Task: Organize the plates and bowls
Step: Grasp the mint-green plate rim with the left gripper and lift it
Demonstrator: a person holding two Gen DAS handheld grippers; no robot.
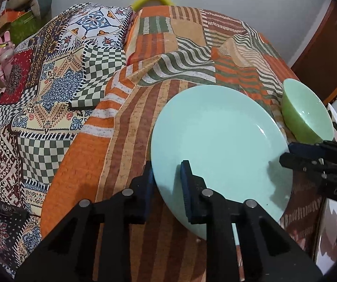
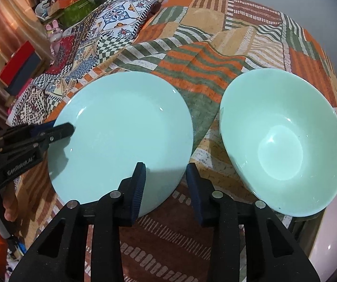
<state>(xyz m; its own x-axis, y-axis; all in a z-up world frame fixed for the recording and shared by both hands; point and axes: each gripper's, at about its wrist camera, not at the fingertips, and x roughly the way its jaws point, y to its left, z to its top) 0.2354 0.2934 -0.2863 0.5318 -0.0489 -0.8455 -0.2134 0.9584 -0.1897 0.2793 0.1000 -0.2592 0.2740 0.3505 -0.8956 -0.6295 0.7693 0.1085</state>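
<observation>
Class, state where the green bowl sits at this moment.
In the right wrist view, the green bowl sits on the patterned cloth at right, just right of the plate and apart from it.

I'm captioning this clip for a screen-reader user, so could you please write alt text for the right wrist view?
Two black grippers clamp opposite edges of a pale green plate lying on a patchwork cloth: the right gripper at its near rim, the left gripper at its left rim. A matching bowl sits tilted to the right.
</observation>
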